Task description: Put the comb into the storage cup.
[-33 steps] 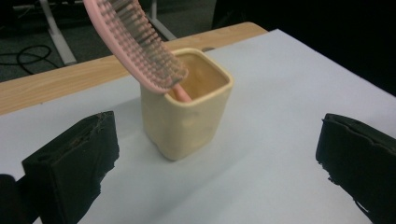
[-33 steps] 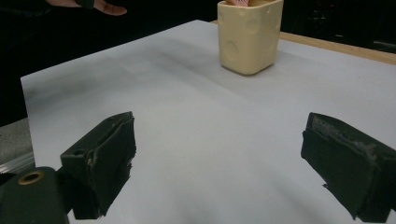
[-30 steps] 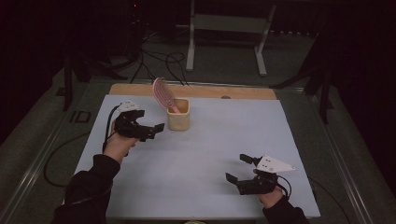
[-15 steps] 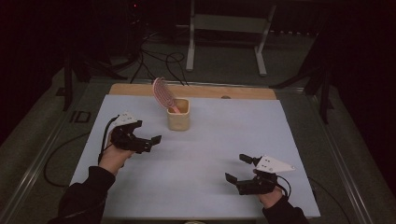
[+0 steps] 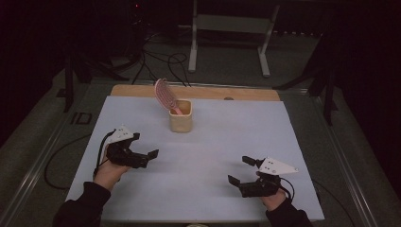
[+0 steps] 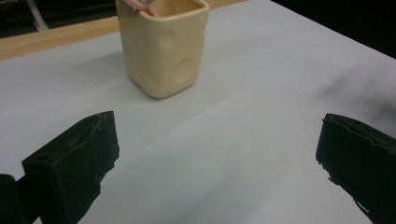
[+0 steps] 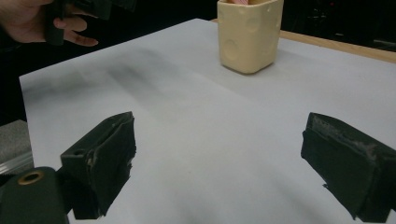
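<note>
A cream square cup (image 5: pixel 180 116) (image 6: pixel 162 45) (image 7: pixel 249 35) stands upright at the back middle of the white table (image 5: pixel 198 156). A pink hairbrush (image 5: pixel 165 96) leans in it, head up and tilted left. My left gripper (image 5: pixel 145 145) is open over the table's left side, in front of and left of the cup, its jaws wide apart with nothing between them. My right gripper (image 5: pixel 240 171) is open near the front right, also empty. The left hand (image 7: pixel 44 21) shows far off in the right gripper view.
A wooden strip (image 5: pixel 198 92) runs along the table's back edge. Behind it a white metal stand (image 5: pixel 227 38) and loose cables (image 5: pixel 161 59) lie on the dark floor. A metal rail (image 5: pixel 42 156) borders the table's left side.
My left gripper has drawn back from beside the cup toward the front left of the table. The right gripper has held still.
</note>
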A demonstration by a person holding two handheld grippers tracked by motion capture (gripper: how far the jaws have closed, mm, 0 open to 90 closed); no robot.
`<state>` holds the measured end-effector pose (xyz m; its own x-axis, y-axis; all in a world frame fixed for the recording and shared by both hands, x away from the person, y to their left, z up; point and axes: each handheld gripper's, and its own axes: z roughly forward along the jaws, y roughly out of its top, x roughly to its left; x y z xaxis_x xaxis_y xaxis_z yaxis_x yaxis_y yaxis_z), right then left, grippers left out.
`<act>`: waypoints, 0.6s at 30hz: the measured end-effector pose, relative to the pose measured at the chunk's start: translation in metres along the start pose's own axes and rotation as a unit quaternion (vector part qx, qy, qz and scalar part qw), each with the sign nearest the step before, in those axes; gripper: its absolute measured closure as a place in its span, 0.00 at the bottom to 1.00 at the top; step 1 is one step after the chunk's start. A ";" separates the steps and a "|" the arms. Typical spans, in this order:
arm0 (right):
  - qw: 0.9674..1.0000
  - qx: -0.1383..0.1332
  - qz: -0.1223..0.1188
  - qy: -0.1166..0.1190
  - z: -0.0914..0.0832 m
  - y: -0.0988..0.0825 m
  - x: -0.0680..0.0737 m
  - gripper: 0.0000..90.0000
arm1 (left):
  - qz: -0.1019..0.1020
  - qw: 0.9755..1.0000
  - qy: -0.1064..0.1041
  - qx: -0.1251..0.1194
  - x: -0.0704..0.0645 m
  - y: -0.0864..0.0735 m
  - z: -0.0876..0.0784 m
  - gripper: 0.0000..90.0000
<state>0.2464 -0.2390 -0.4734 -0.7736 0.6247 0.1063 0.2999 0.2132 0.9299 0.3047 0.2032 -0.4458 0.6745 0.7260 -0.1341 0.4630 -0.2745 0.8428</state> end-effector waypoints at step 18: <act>1.000 0.001 0.002 0.001 0.001 0.000 0.000 0.11 | 0.011 0.999 0.008 0.031 -0.004 -0.053 -0.008 0.00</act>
<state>0.2464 -0.2382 -0.4738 -0.7734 0.6243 0.1101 0.3032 0.2117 0.9291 0.2724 0.2201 -0.4858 0.6756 0.7294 -0.1072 0.4832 -0.3283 0.8116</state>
